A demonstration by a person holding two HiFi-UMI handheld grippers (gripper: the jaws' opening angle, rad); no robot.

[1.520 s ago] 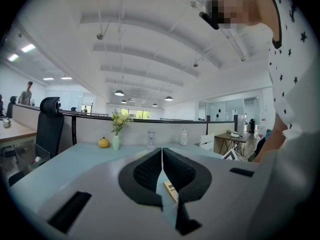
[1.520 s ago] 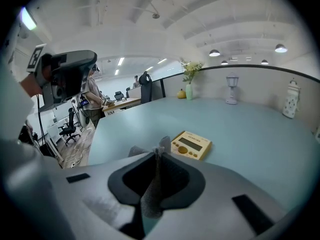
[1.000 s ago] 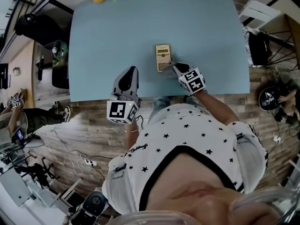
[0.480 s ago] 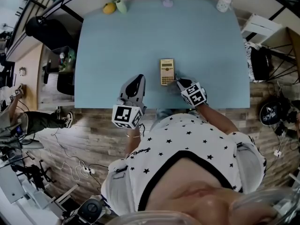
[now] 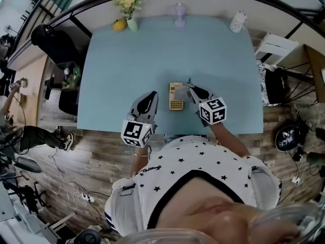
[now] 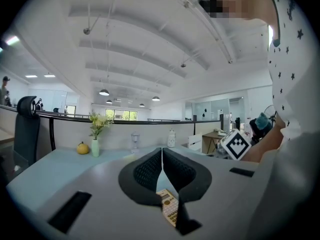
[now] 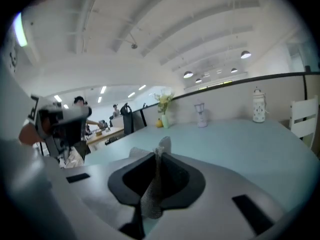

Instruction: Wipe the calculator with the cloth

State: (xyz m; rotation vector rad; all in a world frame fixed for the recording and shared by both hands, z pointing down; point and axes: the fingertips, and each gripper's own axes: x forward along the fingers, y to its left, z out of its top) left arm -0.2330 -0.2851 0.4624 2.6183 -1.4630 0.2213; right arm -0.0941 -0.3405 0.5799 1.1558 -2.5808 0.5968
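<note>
The calculator (image 5: pixel 175 103) lies flat on the light blue counter (image 5: pixel 127 60), just below the middle of the head view and near the counter's front edge, between the two tools. The right claw (image 5: pixel 191 88) is closed on a thin grey cloth (image 5: pixel 179 90). In the right gripper view the cloth (image 7: pixel 151 196) is pinched between the two pads with a small tuft poking out past the tips. From the head view its loose end seems to lie over the upper part of the calculator. The left claw (image 5: pixel 151 95) sits just left of the calculator with its jaws pressed together on nothing. In the left gripper view the calculator (image 6: pixel 170 209) shows only through the gap under the jaws, not between them. The cloth looks soft and limp, so it probably has to be pressed down to rub at all, and a pinch at a bunched edge suits it. The calculator looks light, stiff and smooth-backed, likely to skid on the bare counter under a wipe. Steadying it at its lower end or long side edge, clear of the keys, would be the safer hold.
</note>
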